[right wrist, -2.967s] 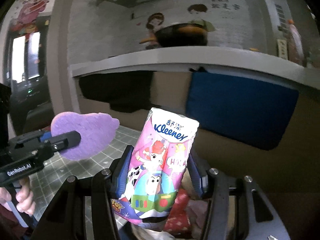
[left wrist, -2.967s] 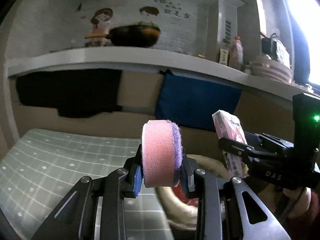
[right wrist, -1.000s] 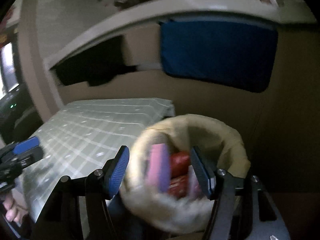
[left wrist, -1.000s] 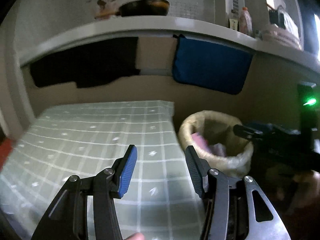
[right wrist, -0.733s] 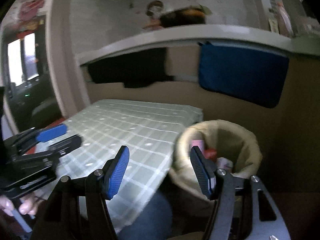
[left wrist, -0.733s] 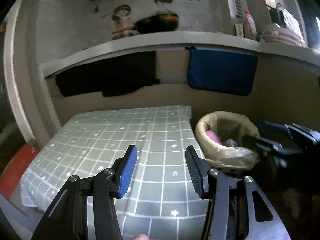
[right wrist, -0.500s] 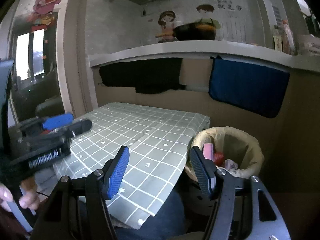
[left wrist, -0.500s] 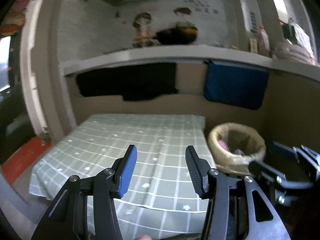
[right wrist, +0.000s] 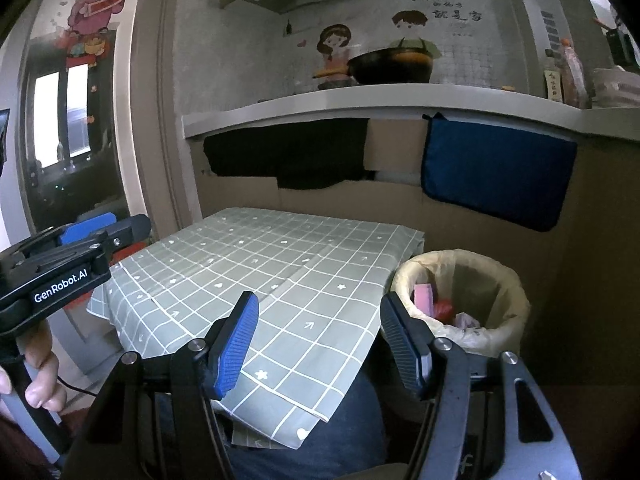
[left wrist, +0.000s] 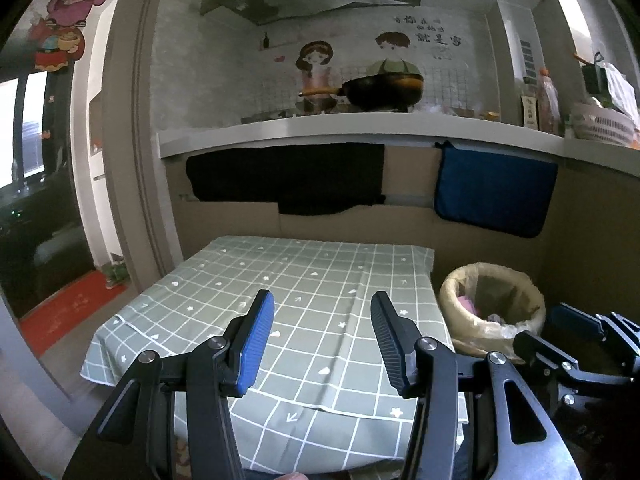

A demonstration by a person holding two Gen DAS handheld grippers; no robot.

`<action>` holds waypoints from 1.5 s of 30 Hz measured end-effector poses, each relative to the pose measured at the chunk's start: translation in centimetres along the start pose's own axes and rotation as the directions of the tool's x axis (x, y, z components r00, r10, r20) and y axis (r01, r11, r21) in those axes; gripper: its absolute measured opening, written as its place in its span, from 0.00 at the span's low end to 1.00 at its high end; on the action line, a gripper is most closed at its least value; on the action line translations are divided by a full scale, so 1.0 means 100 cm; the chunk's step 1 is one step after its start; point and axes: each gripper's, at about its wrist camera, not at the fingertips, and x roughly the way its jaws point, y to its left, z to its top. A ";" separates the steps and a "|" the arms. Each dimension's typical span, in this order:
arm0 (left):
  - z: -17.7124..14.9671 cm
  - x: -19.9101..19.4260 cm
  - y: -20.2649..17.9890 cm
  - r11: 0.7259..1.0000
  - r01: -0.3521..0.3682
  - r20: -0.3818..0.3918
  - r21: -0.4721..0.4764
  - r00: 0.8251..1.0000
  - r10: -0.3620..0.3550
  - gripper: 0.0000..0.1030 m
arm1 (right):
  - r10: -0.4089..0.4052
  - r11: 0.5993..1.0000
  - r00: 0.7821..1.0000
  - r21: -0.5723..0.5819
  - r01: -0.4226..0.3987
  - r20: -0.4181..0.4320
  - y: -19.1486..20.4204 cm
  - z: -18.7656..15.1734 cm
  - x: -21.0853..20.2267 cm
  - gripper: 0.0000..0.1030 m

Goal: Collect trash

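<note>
1. Ahead of me I see a table [left wrist: 320, 276] covered by a grey-green cloth with a white grid and small white hearts and stars.
2. Above it runs a white shelf [left wrist: 360, 126], and on it sits a dark wok [left wrist: 380, 88] with a long handle.
3. From under the shelf hang a black cloth [left wrist: 288, 176] and, to its right, a blue cloth [left wrist: 496, 192], against a brown cardboard-coloured panel.
4. On the tiled wall I see a sticker of two cartoon cooks [right wrist: 376, 40] with Chinese writing.
5. At the shelf's right end I make out bottles [left wrist: 544, 100] and a white basket [left wrist: 600, 126].
6. On the floor at left lies a red mat [left wrist: 68, 312].
</note>
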 end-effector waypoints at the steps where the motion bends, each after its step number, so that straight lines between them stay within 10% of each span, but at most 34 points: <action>1: 0.000 0.000 0.001 1.000 0.000 0.001 -0.001 1.000 0.000 0.50 | 0.001 1.000 1.000 0.000 -0.001 0.000 0.000 0.000 0.000 0.59; 45: 0.000 -0.001 0.000 1.000 0.026 -0.018 0.004 1.000 -0.026 0.50 | -0.013 1.000 1.000 0.010 0.013 0.007 0.003 0.003 -0.007 0.59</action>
